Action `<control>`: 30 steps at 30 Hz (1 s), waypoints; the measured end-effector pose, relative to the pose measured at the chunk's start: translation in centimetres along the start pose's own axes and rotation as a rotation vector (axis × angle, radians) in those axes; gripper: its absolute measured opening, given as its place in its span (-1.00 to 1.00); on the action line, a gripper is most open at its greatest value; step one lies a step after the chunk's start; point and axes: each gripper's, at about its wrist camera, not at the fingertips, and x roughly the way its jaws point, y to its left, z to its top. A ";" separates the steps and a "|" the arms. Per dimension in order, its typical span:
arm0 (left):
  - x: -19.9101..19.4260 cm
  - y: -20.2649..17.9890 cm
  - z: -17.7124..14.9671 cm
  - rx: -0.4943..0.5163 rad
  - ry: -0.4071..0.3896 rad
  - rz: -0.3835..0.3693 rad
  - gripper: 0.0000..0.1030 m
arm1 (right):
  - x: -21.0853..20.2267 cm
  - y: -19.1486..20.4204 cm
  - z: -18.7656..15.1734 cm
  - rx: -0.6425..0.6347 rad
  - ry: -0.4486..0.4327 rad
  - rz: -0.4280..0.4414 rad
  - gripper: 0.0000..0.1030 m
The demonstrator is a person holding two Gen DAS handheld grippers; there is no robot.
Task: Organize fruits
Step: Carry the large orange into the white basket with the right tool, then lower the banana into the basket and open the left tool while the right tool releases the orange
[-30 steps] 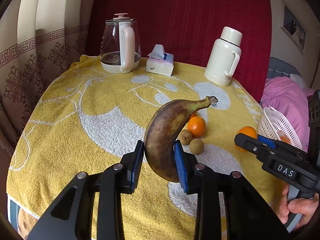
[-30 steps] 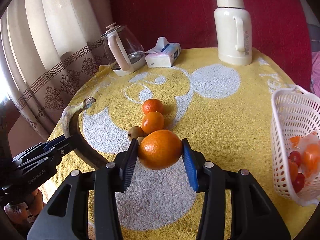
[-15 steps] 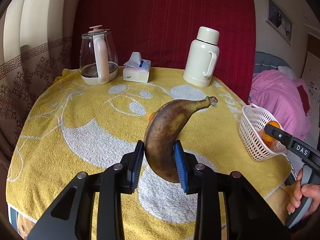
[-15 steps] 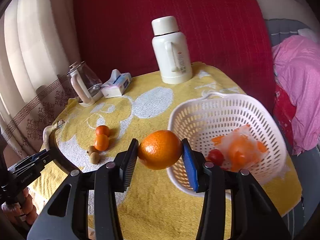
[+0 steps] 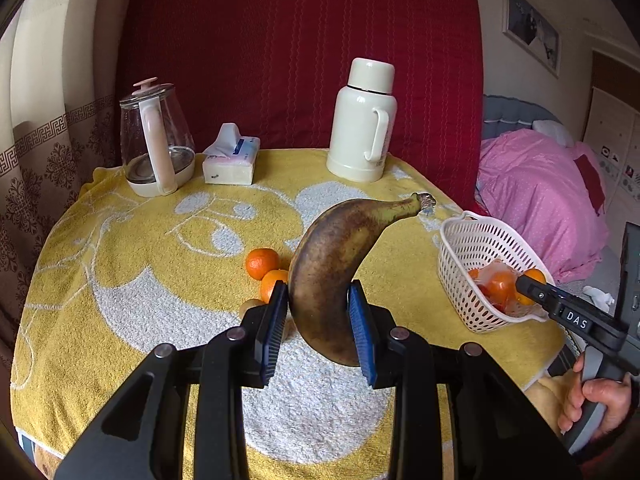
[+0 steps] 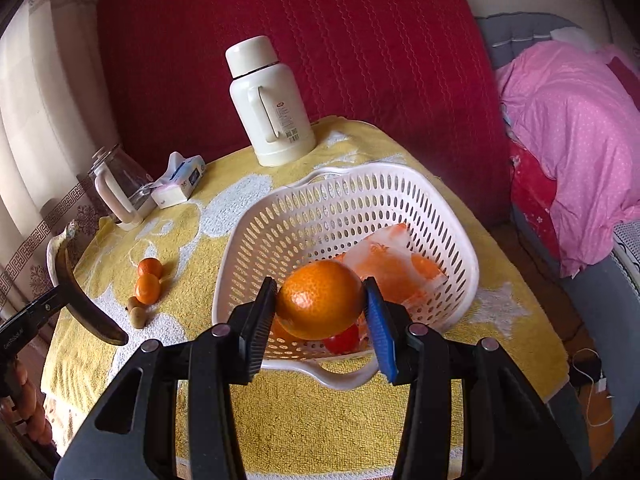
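Brown banana (image 5: 328, 276) upright, stem upper-right

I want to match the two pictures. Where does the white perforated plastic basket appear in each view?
Left wrist view: white perforated plastic basket at the right edge of the table.
Right wrist view: basket in the centre, behind the held orange.
Shared landmark: cream thermos flask.

Seen from the right wrist, the basket (image 6: 460, 236) stands open-topped at 12 o'clock; a plastic bag (image 6: 384, 260) and red fruit (image 6: 342, 338) fill its floor at 1 o'clock, bare mesh remains at 11. The flask (image 6: 268, 100) stands beyond at 11. The banana (image 6: 80, 300) blocks 9 o'clock. Small oranges (image 6: 148, 280) sit at 10, bare towel (image 6: 320, 420) at 6.
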 end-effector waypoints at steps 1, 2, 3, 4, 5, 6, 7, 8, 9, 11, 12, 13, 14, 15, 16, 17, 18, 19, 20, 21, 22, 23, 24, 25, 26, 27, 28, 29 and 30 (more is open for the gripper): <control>0.0 -0.4 0.2 0.007 -0.003 -0.006 -0.39 | 0.0 -0.1 0.0 0.004 0.001 0.001 -0.11; 0.0 -0.8 0.4 0.013 -0.006 -0.012 -0.39 | 0.1 -0.2 -0.1 0.008 0.000 0.003 -0.12; 0.1 -1.2 0.7 0.020 -0.009 -0.018 -0.39 | 0.1 -0.3 -0.1 0.011 0.000 0.005 -0.12; 0.1 -1.5 0.9 0.027 -0.012 -0.024 -0.39 | 0.1 -0.5 -0.1 0.011 -0.001 0.010 -0.11; 0.1 -1.9 1.2 0.033 -0.014 -0.031 -0.39 | 0.0 -0.5 -0.1 0.011 -0.004 0.014 -0.11; 0.2 -2.4 1.4 0.038 -0.016 -0.039 -0.39 | -0.1 -0.6 0.0 0.010 -0.009 0.016 -0.11; 0.2 -2.8 1.6 0.043 -0.019 -0.048 -0.39 | -0.2 -0.7 0.0 0.010 -0.015 0.020 -0.10; 0.3 -3.3 1.9 0.051 -0.022 -0.055 -0.39 | -0.3 -0.7 0.1 0.009 -0.021 0.022 -0.10; 0.4 -3.8 2.1 0.059 -0.025 -0.061 -0.39 | -0.4 -0.9 0.1 0.009 -0.025 0.023 -0.09; 0.5 -4.9 2.6 0.076 -0.031 -0.074 -0.39 | -0.4 -1.2 0.2 0.014 -0.027 0.027 -0.09; 0.6 -5.4 2.8 0.083 -0.033 -0.082 -0.38 | -0.4 -1.4 0.2 0.017 -0.026 0.030 -0.09; 0.7 -5.9 3.0 0.090 -0.035 -0.089 -0.39 | -0.4 -1.5 0.2 0.018 -0.025 0.032 -0.09; 0.8 -6.4 3.2 0.096 -0.036 -0.098 -0.38 | -0.4 -1.7 0.2 0.019 -0.024 0.034 -0.09; 1.0 -6.8 3.5 0.100 -0.036 -0.108 -0.39 | -0.4 -1.8 0.1 0.021 -0.023 0.039 -0.09; 1.2 -7.3 3.7 0.104 -0.035 -0.119 -0.39 | -0.4 -1.8 0.1 0.019 -0.022 0.044 -0.09; 1.4 -7.8 4.0 0.108 -0.033 -0.131 -0.39 | -0.4 -1.8 0.1 0.015 -0.022 0.047 -0.09; 1.6 -8.3 4.2 0.113 -0.032 -0.143 -0.39 | -0.4 -1.7 0.1 0.011 -0.023 0.049 -0.09; 1.8 -8.9 4.5 0.120 -0.032 -0.154 -0.39 | -0.4 -1.6 0.1 0.005 -0.023 0.055 -0.09; 2.0 -9.5 4.8 0.128 -0.034 -0.164 -0.39 | -0.5 -1.5 0.1 0.000 -0.024 0.060 -0.09; 2.2 -10.1 5.0 0.137 -0.036 -0.173 -0.39 | -0.5 -1.5 0.1 -0.005 -0.027 0.062 -0.09; 2.3 -10.6 5.1 0.145 -0.036 -0.181 -0.39 | -0.6 -1.5 0.1 -0.009 -0.030 0.064 -0.09; 2.5 -11.2 5.3 0.155 -0.036 -0.190 -0.39 | -0.7 -1.5 0.2 -0.013 -0.033 0.066 -0.09; 2.7 -11.7 5.4 0.163 -0.035 -0.198 -0.39 | -0.8 -1.6 0.1 -0.014 -0.035 0.067 -0.09; 2.9 -12.2 5.5 0.172 -0.032 -0.205 -0.39 | -0.8 -1.7 0.1 -0.012 -0.036 0.070 -0.09; 3.1 -12.7 5.6 0.179 -0.029 -0.212 -0.39 | -0.8 -1.8 0.1 -0.011 -0.034 0.074 -0.09; 3.3 -13.2 5.6 0.184 -0.025 -0.217 -0.39 | -0.9 -1.9 0.1 -0.012 -0.033 0.076 -0.09; 3.5 -13.6 5.6 0.188 -0.020 -0.223 -0.39 | -0.9 -2.1 0.2 -0.013 -0.033 0.077 -0.09; 3.8 -14.0 5.6 0.193 -0.014 -0.228 -0.38 | -0.9 -2.3 0.2 -0.013 -0.033 0.079 -0.09; 4.1 -14.3 5.6 0.196 -0.008 -0.232 -0.39 | -1.0 -2.4 0.3 -0.012 -0.033 0.081 -0.09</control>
